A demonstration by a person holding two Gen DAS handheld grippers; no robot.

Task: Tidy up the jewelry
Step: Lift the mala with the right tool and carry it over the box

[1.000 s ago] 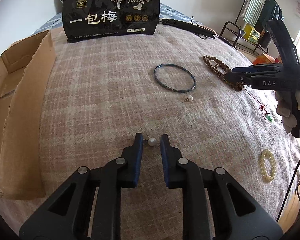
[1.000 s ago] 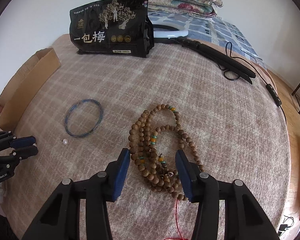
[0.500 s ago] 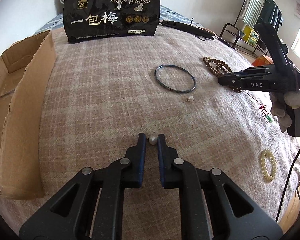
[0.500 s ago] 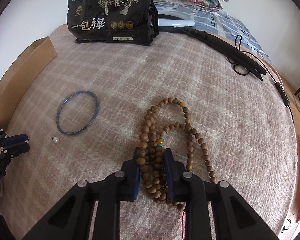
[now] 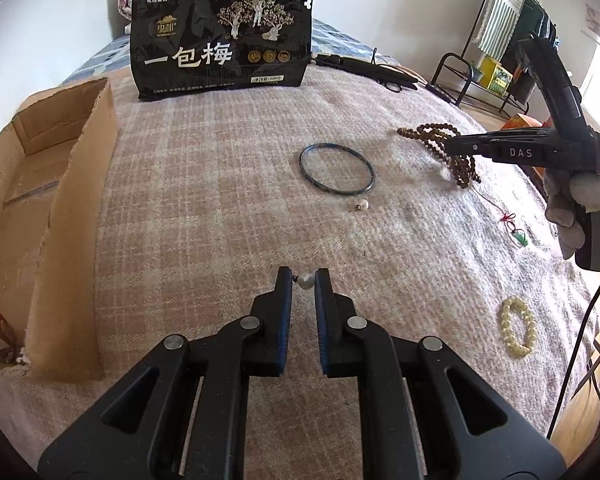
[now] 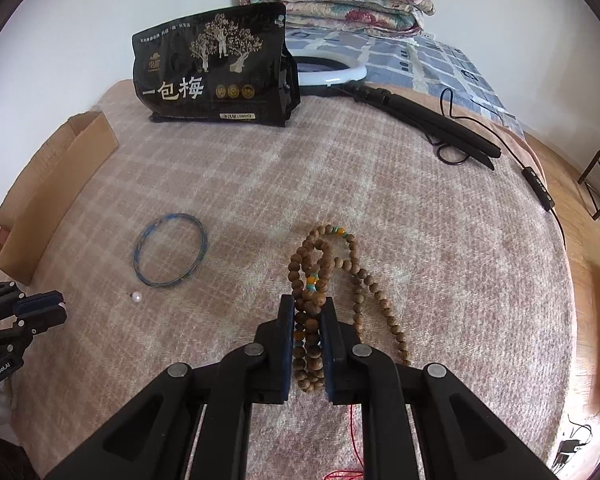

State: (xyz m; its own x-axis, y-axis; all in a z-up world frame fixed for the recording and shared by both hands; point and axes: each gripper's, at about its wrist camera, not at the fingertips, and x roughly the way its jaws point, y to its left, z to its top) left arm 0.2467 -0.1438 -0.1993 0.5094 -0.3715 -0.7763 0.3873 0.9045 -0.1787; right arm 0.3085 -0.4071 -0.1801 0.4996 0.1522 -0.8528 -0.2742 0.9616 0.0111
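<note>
Right wrist: right gripper (image 6: 307, 312) just closed, now clamping wooden beads (image 6: 320, 254); left gripper (image 5: 305, 280) pinches pearl earring (image 5: 306, 281).

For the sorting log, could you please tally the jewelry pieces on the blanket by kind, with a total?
Pearl earrings: 2, one pinched in the left gripper, one lying by the bangle.
Blue bangle: 1
Wooden bead strand: 1, clamped in the right gripper, whose jaws have just been closing.
Cream bead bracelet: 1
Red-cord green pendant: 1
Total: 6
</note>
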